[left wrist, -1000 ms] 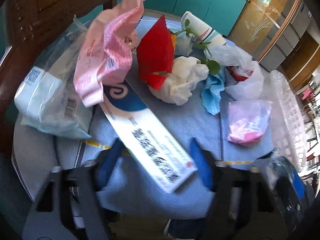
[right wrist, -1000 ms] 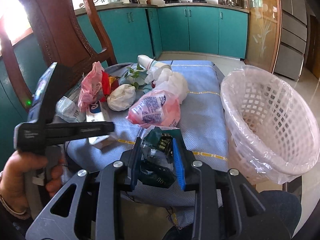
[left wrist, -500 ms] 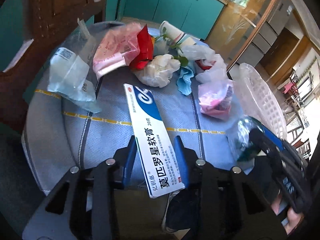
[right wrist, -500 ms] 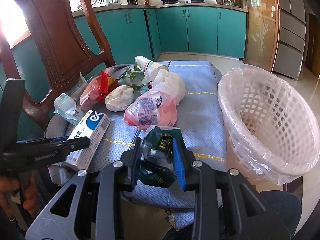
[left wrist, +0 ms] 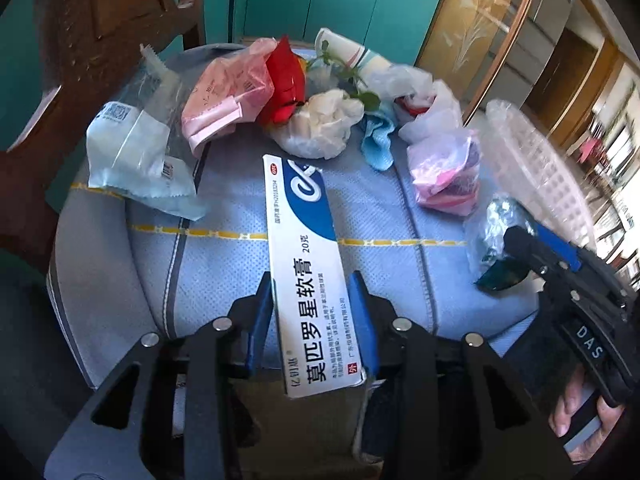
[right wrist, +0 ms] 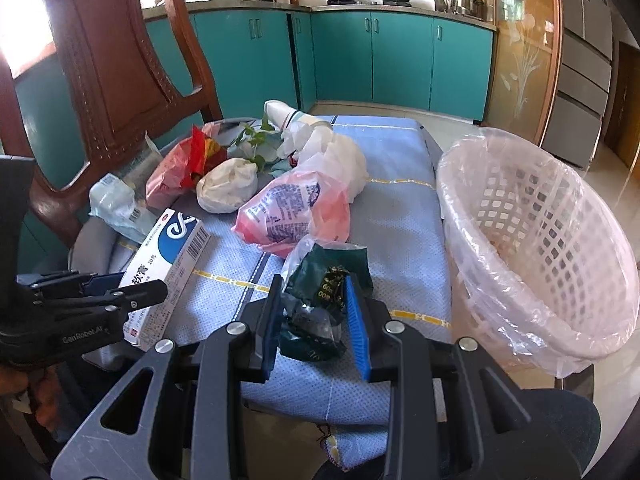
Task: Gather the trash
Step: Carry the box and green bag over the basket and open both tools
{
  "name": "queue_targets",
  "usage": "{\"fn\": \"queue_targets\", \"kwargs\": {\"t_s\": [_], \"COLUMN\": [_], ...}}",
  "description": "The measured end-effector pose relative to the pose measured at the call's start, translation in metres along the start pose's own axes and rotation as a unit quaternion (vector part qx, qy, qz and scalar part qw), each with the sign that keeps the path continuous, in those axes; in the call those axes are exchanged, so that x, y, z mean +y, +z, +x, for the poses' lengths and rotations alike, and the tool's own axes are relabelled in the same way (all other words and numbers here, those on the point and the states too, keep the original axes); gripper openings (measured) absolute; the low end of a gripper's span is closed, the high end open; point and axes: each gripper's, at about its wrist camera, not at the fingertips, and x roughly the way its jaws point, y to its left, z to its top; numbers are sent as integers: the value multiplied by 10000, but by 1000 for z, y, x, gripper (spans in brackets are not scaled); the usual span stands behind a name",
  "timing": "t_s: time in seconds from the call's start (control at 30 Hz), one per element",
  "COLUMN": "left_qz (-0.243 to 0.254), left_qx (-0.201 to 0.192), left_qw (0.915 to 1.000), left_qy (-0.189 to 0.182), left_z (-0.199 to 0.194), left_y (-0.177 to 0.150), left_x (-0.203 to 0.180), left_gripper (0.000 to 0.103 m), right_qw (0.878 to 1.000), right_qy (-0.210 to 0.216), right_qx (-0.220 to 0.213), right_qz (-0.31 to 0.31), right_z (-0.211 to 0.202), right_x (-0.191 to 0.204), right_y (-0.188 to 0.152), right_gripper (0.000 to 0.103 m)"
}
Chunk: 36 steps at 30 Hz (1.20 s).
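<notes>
My left gripper is shut on a long white and blue ointment box, held above the blue cloth; the box also shows in the right wrist view. My right gripper is shut on a crumpled dark green wrapper in clear plastic, seen in the left wrist view too. A white lattice trash basket lined with a clear bag stands right of the table. A pile of trash lies beyond: a pink printed bag, a white wad, a red wrapper.
A clear blue-tinted packet lies at the table's left edge. A paper cup and green leaves lie at the back. A carved wooden chair stands left. Teal cabinets line the far wall.
My left gripper closed on the ointment box and pulled it back from the trash pile toward the table's near edge. My right gripper kept hold of the green wrapper, barely moving.
</notes>
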Motion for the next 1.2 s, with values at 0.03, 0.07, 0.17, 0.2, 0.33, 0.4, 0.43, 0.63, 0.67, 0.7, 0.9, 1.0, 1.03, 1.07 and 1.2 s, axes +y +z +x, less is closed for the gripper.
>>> {"fn": "queue_targets", "kwargs": {"t_s": [0.03,0.07,0.17,0.2,0.33,0.4,0.43,0.63,0.67,0.7,0.9,1.0,1.03,1.07,1.2], "left_qz": [19,19,39,37,33,3,-9,-9,-1,2,97,156,180,195,261], "left_qx": [38,55,33,26,-9,-21,-25,-150,-203,-251,-705,-939,-1018,-1065,-1275], "left_qw": [10000,10000,10000,10000,10000,10000,10000,9998,9997,9996,9971,9948,9940,9934,9905], "left_qy": [30,36,43,37,12,-30,-46,-132,-142,-159,-279,-360,-372,-379,-445], "left_z": [2,4,4,4,4,3,3,-5,-9,-13,-44,-59,-64,-67,-83], "left_y": [0,0,0,0,-2,-3,-3,-5,-5,-6,-2,3,5,7,15], "left_x": [-1,-1,-1,-1,0,1,2,3,3,2,-2,-5,-7,-7,-13], "left_gripper": [40,41,41,41,40,40,40,39,39,39,39,39,39,39,39], "right_qw": [10000,9999,9996,9993,9976,9981,9984,9992,9992,9992,9993,9982,9978,9971,9955], "right_qy": [-50,-117,-222,-284,-565,-473,-405,-289,-300,-301,-264,-294,-321,-358,-410], "right_qx": [-8,-3,-6,-2,110,265,318,162,133,98,-278,-517,-576,-671,-846], "right_qz": [-36,-79,-200,-253,-378,-276,-226,-244,-243,-230,-45,7,13,22,124], "right_z": [1,4,8,10,18,25,28,16,14,11,-20,-38,-43,-50,-64], "right_x": [2,4,8,10,13,9,8,8,8,7,-8,-17,-19,-23,-35], "right_y": [0,0,1,1,0,-4,-6,-5,-4,-3,8,16,18,21,27], "right_gripper": [32,35,39,46,62,61,57,47,47,47,47,47,47,47,47]}}
